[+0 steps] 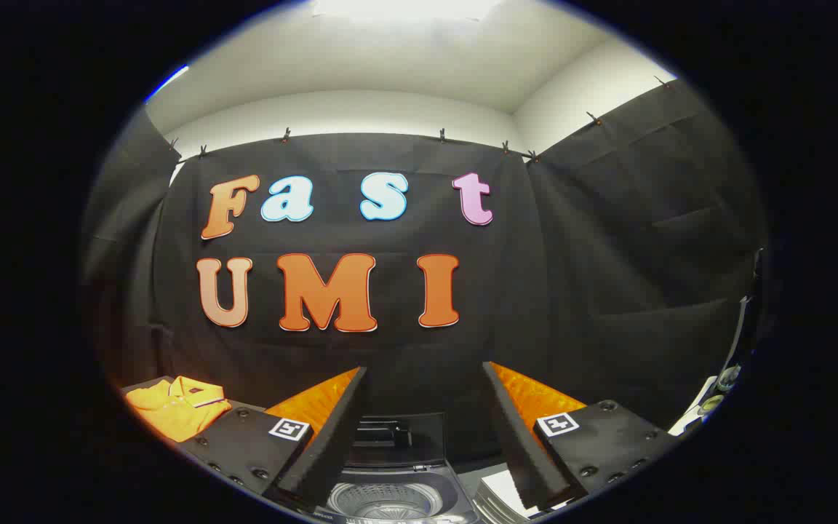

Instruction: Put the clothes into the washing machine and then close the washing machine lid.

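My gripper (pixel 425 372) is open, its two black fingers with orange sides spread wide and nothing between them. Below and between the fingers stands the washing machine (pixel 390 495), its drum visible from above. Its dark lid (pixel 397 439) is raised upright at the back of the opening. A folded orange polo shirt (pixel 175 406) lies on a dark surface to the left of the left finger (pixel 332 429), well apart from it.
Black cloth walls close in the booth behind and on both sides. White paper or a white surface (pixel 499 489) lies just right of the washer. Some small items (pixel 717 393) stand far right, beyond the right finger.
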`<act>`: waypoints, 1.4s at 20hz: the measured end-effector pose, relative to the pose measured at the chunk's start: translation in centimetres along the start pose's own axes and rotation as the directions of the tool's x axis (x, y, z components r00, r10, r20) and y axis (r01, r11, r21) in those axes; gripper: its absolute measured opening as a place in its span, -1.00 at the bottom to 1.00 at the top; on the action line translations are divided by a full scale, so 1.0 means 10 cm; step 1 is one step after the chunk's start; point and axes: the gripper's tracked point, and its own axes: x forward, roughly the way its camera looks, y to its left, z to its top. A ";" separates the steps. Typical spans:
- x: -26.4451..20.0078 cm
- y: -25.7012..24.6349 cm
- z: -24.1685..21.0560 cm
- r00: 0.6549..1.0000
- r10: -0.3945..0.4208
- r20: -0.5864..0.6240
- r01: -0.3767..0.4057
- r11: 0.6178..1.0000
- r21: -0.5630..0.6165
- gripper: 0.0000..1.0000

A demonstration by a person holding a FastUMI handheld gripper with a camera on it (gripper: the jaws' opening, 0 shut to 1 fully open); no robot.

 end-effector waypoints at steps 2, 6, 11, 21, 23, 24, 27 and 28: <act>0.01 0.02 -0.01 1.000 0.007 0.001 -0.007 1.000 -0.004 0.96; 0.03 0.11 -0.03 1.000 0.025 -0.007 -0.025 1.000 -0.005 0.96; 0.08 0.20 -0.08 0.999 0.042 -0.018 -0.043 0.999 -0.007 0.96; 0.05 0.25 -0.10 0.999 0.040 -0.014 -0.040 0.999 0.005 0.96; 0.03 0.25 -0.09 0.999 0.033 -0.015 -0.033 0.999 0.002 0.96; 0.02 0.25 -0.07 0.999 0.031 -0.011 -0.031 1.000 -0.002 0.96; -0.03 0.24 -0.05 1.000 0.020 -0.009 -0.020 1.000 -0.012 0.96; -0.04 0.25 -0.05 1.000 0.020 -0.010 -0.020 1.000 -0.010 0.96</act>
